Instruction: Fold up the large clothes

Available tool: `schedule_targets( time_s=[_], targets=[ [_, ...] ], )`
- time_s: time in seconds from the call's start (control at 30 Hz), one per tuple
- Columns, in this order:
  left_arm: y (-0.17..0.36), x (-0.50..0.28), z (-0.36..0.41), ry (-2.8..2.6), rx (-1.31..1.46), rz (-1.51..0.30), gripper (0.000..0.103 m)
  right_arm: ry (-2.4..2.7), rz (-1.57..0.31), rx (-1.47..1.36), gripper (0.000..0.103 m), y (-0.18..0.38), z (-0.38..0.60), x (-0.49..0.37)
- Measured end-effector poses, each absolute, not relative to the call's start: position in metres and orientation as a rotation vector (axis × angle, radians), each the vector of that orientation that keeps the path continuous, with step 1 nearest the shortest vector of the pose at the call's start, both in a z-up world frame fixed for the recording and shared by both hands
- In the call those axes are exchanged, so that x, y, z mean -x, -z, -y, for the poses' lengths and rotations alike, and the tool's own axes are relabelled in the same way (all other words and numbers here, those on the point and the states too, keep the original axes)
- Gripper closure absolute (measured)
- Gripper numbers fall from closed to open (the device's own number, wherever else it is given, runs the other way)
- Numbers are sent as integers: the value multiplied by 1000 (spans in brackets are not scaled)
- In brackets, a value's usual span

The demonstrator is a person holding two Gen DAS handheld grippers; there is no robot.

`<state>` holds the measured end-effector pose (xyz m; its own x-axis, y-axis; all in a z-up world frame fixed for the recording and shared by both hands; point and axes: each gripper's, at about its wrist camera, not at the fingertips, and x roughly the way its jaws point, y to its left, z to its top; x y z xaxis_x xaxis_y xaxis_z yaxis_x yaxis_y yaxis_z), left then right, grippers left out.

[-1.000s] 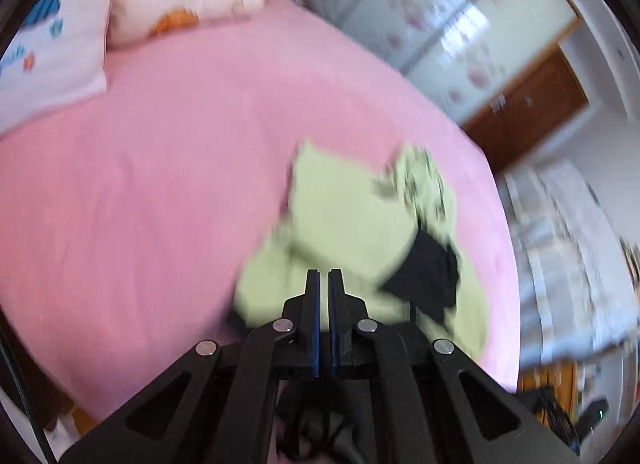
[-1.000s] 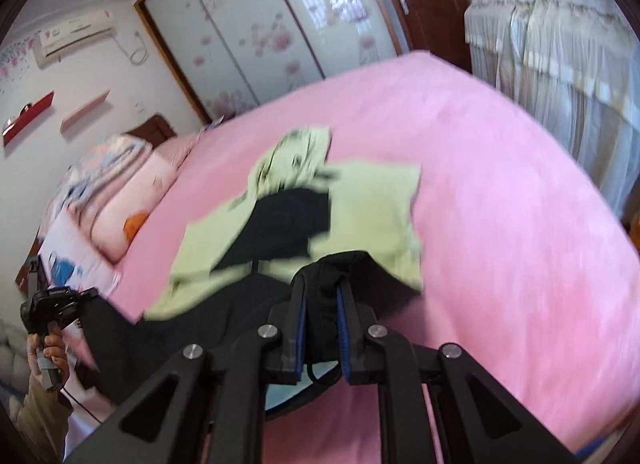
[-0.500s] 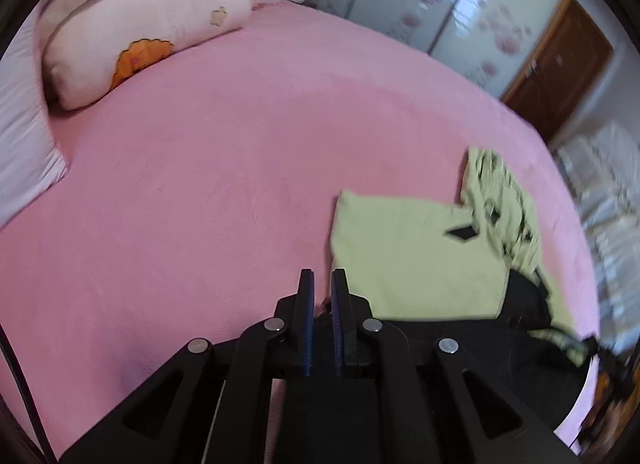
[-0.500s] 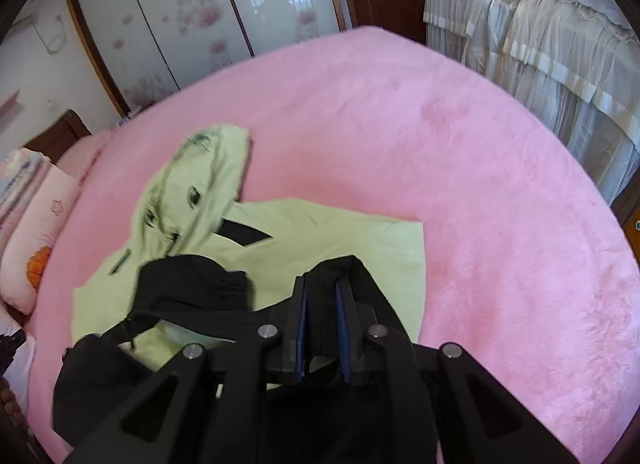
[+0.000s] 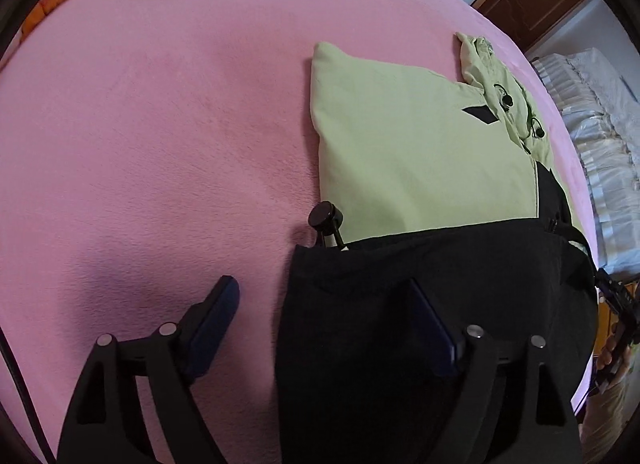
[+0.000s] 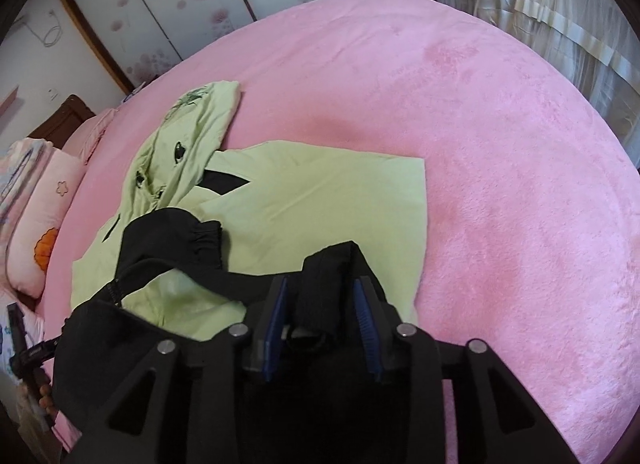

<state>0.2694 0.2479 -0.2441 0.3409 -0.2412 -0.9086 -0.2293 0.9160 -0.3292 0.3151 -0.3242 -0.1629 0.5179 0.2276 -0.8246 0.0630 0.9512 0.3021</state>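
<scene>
The garment, green with black parts, lies folded on the pink bed, right of centre. The left gripper has just been opening, its jaws wide over the black hem. The right gripper has just been opening too, a black fold loose between its pads.

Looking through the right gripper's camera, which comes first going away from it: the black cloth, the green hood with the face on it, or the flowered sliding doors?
1. Black cloth: between the right gripper's open fingers, which have just been opening.
2. Green hood: up and left, on the pink bed.
3. Flowered sliding doors: beyond the bed, top left.
</scene>
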Motion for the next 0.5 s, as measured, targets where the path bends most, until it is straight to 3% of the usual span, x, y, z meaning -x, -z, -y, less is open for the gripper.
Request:
schedule_targets(
  time_s=[0.07, 0.13, 0.17, 0.23, 0.27, 0.3, 0.5],
  targets=[
    [248, -269, -246, 13, 444, -1234, 19, -122, -997, -319, 53, 155, 332, -308],
    [247, -266, -242, 23, 437, -1220, 35, -133, -967, -325, 47, 150, 340, -303],
    [247, -266, -238, 39, 451, -1219, 58, -143, -958, -326, 46, 150, 343, -302],
    [241, -261, -231, -4, 440, -1203, 66, -163, -953, -315, 46, 152, 347, -301],
    [237, -259, -228, -17, 419, -1191, 81, -170, -959, -299, 46, 154, 345, -302],
    [232, -256, -225, -35, 403, -1178, 86, -178, -966, -269, 46, 157, 342, -304],
    [197, -247, -219, -100, 382, -1111, 94, -199, -987, -82, 46, 175, 313, -329]
  ],
)
